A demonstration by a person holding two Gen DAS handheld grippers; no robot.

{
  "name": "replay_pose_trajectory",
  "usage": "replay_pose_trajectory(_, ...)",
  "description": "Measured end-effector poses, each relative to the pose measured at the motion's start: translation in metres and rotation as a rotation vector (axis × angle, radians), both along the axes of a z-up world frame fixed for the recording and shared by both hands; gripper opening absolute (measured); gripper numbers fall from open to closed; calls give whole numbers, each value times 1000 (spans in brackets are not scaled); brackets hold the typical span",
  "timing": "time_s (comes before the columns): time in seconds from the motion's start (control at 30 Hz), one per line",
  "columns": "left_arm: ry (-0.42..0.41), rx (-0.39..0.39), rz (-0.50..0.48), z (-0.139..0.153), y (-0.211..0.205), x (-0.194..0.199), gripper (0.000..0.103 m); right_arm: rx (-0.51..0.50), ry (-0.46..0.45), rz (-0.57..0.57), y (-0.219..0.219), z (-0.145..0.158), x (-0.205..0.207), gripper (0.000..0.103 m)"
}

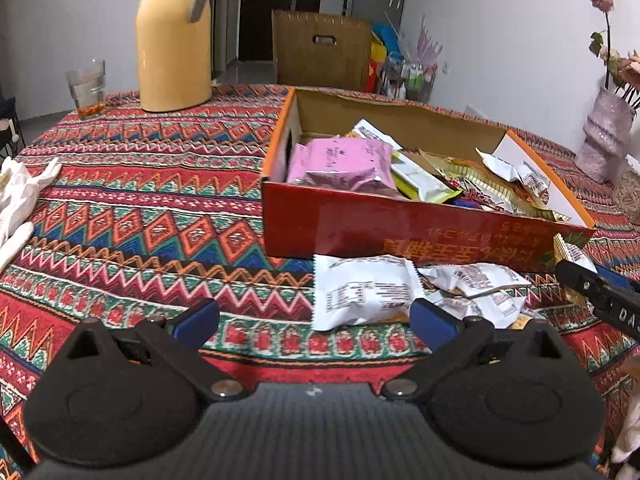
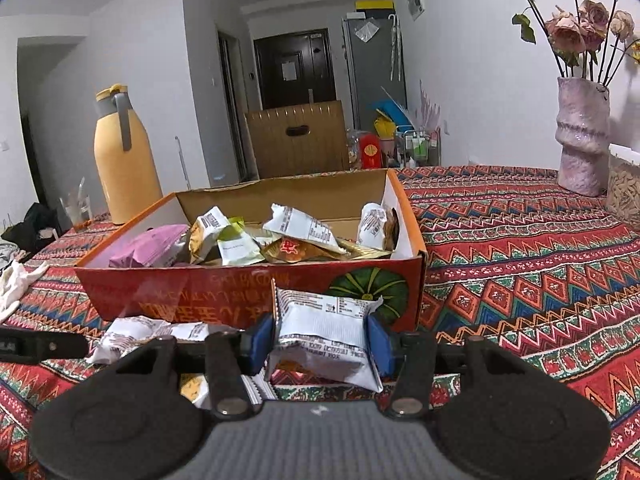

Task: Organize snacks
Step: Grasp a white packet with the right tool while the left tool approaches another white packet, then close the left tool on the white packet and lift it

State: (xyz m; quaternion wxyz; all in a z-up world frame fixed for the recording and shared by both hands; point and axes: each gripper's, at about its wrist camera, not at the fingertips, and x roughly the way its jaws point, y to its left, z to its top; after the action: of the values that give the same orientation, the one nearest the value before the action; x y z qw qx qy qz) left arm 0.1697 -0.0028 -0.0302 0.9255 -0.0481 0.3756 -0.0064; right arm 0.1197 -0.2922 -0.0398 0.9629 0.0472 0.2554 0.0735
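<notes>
Jaws of the right gripper (image 2: pixel 320 342) pinch a white snack packet (image 2: pixel 326 338) by its two short ends, blue pads pressed into the wrapper, held just in front of the red cardboard box (image 2: pixel 248 286) and tipped slightly downward. Left gripper (image 1: pixel 314 318) jaws stand spread wide with nothing between them, angled down at the patterned tablecloth (image 1: pixel 132 216). More white packets (image 1: pixel 404 288) lie loose against the box front. Inside the box, a pink pouch (image 1: pixel 340 164) and assorted wrappers. Yellow flask (image 1: pixel 172 40) and glass (image 1: pixel 86 88) stand behind.

Home dining room: patterned tablecloth (image 2: pixel 520 240), flower vase (image 2: pixel 582 140), fridge (image 2: pixel 372 68).
</notes>
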Motion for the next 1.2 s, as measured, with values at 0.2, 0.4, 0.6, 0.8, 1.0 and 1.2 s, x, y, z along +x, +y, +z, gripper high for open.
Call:
replay_pose_trajectory(0.2, 35, 18, 14, 4, -12, 19, 103, 2, -14, 6, -1, -1, -4, 50)
replay_pose_trajectory(0.4, 81, -5, 40, -4, -18, 40, 103, -2, -10, -10, -1, -3, -4, 50)
replay_pose_trajectory(0.6, 121, 0, 36, -17, -28, 52, 103, -1, -9, -17, -3, -4, -5, 51)
replay_pose_trajectory(0.8, 132, -7, 13, -22, -30, 54, 85, -4, -12, -12, -1, -4, -6, 51)
replay_pose_trajectory(1.0, 114, -8, -3, -20, -31, 51, 64, -10, -12, -6, 0, -5, -6, 51)
replay_pose_trajectory(1.2, 104, -21, -32, -17, -26, 42, 24, -13, -8, -4, 0, -6, -5, 51)
